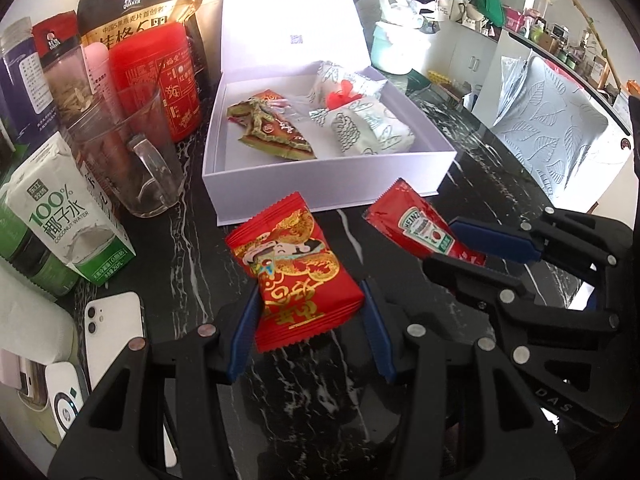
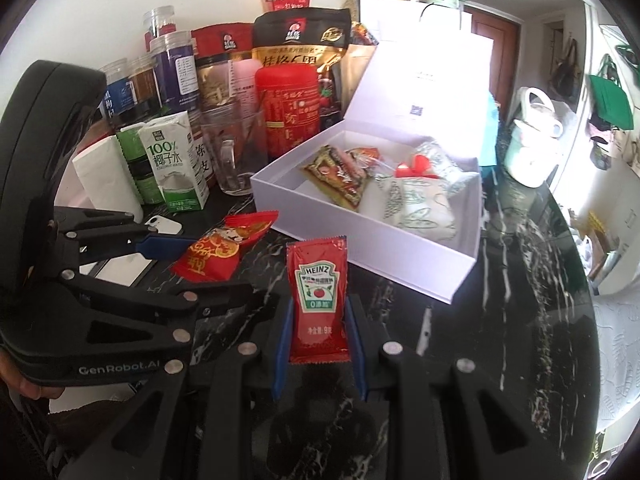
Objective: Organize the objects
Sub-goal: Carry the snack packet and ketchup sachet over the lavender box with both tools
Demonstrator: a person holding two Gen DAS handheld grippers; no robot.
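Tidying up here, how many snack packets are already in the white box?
3 visible: a green-gold packet at left, two pale patterned packets at right in the white box; more may hide beneath.

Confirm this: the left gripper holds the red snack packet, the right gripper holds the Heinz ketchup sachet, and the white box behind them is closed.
Wrong on the box. The white box is open, lid raised, packets inside, as the left wrist view shows. The left gripper does hold the red snack packet, the right gripper the Heinz ketchup sachet.
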